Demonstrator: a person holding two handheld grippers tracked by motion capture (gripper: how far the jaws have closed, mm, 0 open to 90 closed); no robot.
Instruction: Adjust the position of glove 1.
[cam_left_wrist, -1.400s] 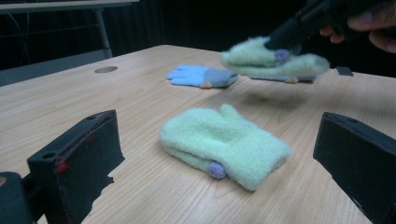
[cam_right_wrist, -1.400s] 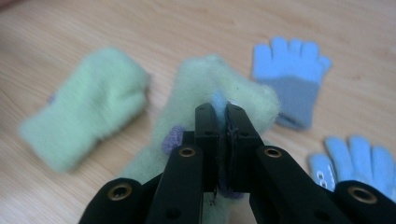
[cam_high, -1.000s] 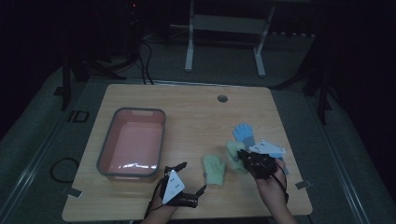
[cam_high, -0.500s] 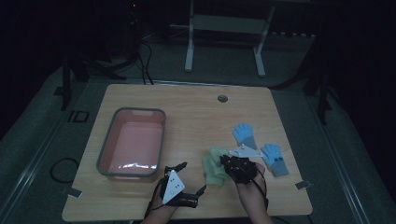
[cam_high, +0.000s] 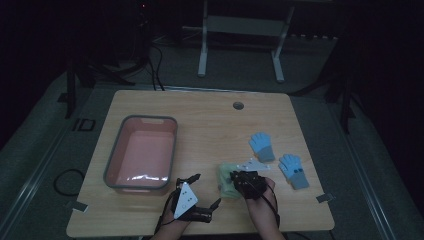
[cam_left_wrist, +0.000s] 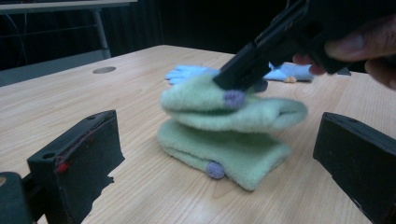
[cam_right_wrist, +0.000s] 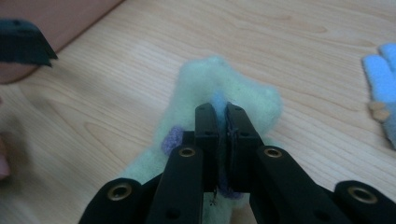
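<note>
Dim lab (bare table (cam_high: 200, 107), cables (cam_high: 65, 180))

I see pale green gloves (cam_left_wrist: 224, 135) with purple dots, two light blue gloves (cam_high: 262, 146) with grey cuffs, a pink tub (cam_high: 142, 152) rimmed in grey, and my black grippers (cam_right_wrist: 222, 140) over light wood.

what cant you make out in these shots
- High view: the green gloves are partly covered by the right gripper and hand, so their layout is unclear.
- Right gripper view: the jaws hide what fabric they pinch; a blue sliver shows between them, source unclear.
- Left gripper view: the upper green glove is blurred; the blue gloves sit behind it, partly hidden.
- High view: the pink tub is dim, its reflective bottom unclear.
</note>
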